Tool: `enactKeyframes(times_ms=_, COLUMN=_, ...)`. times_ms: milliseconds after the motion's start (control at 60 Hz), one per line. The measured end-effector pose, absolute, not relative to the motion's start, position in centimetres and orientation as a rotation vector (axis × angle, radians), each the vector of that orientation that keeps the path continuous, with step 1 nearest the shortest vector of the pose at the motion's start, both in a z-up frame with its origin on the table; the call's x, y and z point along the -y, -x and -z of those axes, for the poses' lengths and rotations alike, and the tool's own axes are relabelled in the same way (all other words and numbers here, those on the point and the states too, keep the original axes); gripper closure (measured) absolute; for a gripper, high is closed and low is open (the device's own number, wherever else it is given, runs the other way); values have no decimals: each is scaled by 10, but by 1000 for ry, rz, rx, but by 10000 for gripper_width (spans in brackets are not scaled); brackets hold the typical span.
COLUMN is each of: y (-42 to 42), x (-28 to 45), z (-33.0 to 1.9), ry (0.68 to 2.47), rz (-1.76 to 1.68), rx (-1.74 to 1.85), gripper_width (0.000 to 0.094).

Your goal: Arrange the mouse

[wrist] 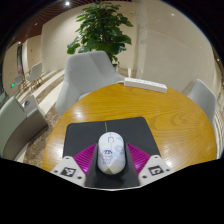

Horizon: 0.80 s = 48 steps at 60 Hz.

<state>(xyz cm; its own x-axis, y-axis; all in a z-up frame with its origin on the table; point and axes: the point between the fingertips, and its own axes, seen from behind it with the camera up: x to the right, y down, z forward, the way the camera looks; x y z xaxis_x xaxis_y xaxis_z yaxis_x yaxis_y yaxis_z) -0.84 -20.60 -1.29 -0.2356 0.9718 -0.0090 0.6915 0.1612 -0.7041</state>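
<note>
Gripper view: gripper [110, 158] closed on white mouse [110, 152]; mouse hides mousepad [90, 133] centre.

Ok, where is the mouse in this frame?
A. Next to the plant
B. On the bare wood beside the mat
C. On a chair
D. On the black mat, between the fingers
D: the white mouse lies on the black mat on the round table, between the fingers.
</note>
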Motion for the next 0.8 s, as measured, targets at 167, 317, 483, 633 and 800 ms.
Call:
enactKeyframes(times_ms=167, y=1, x=189, z=-18, ry=1616, rz=-816, rx=1974, gripper_width=77)
enactKeyframes(times_ms=317, y=-34, x=155, z=-68, ry=1618, rz=-778, rx=1963, gripper_width=77)
enactKeyframes(times_ms=483, y=-88, x=108, z=-106, ry=1651, rz=-748, rx=1950, gripper_width=76)
enactKeyframes(times_ms=633, y=-129, x=73, z=-115, ry=1669, rz=-719, rx=1945, gripper_width=73)
enactKeyframes(times_ms=800, y=-148, x=55, z=-108, ry=1661, rz=-704, rx=1967, gripper_width=74)
